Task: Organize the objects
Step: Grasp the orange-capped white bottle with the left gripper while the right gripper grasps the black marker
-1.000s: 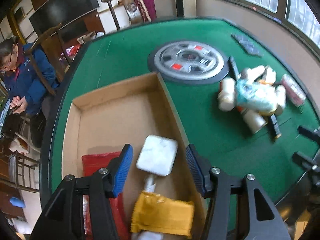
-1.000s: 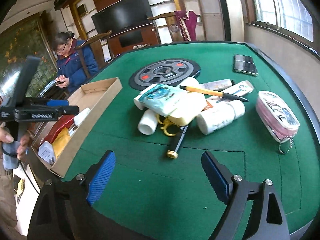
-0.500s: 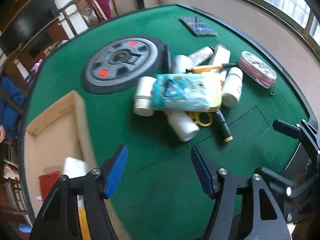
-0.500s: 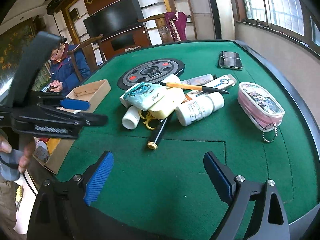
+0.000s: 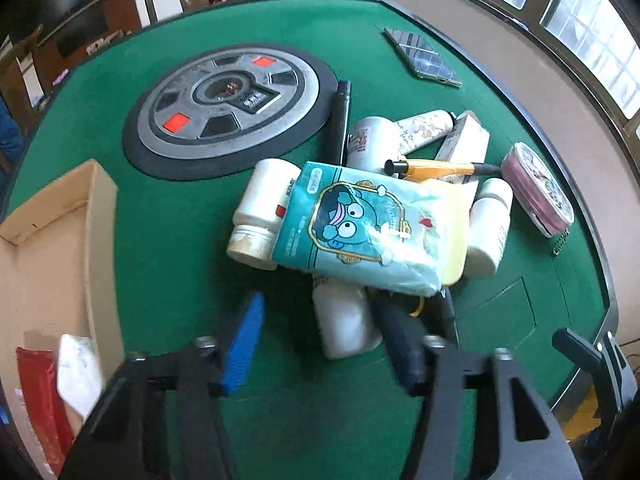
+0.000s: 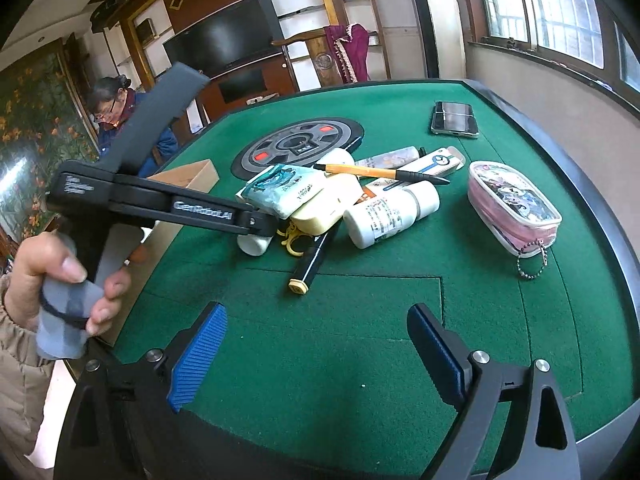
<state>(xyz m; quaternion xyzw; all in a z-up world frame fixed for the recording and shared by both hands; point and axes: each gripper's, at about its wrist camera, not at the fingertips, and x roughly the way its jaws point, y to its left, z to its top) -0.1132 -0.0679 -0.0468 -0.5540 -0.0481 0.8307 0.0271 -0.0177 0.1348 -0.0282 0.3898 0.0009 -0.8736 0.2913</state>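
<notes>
A pile lies mid-table: a teal tissue pack (image 5: 360, 220) (image 6: 280, 188) on top of several white bottles, an orange pen (image 5: 436, 168), yellow scissors (image 6: 292, 240) and a black marker (image 6: 312, 260). My left gripper (image 5: 320, 340) (image 6: 262, 226) points steeply down at the pile's near edge. Its jaws are closing around a lying white bottle (image 5: 344, 324); the left pad still stands apart from it. The cardboard box (image 5: 48, 240) sits to the left. My right gripper (image 6: 318, 354) hangs open over bare green felt, with nothing between its fingers.
A pink pouch (image 5: 536, 192) (image 6: 512, 204) lies right of the pile and a phone (image 6: 454, 118) beyond it. A round grey disc (image 5: 228, 100) sits at the table's centre. The box holds a red packet (image 5: 36, 392) and a white item (image 5: 78, 364). A person sits behind the table.
My left gripper has swung from above the box across to the pile and sunk lower. Its jaws now stand narrower, around the white bottle. The right gripper has barely moved.
</notes>
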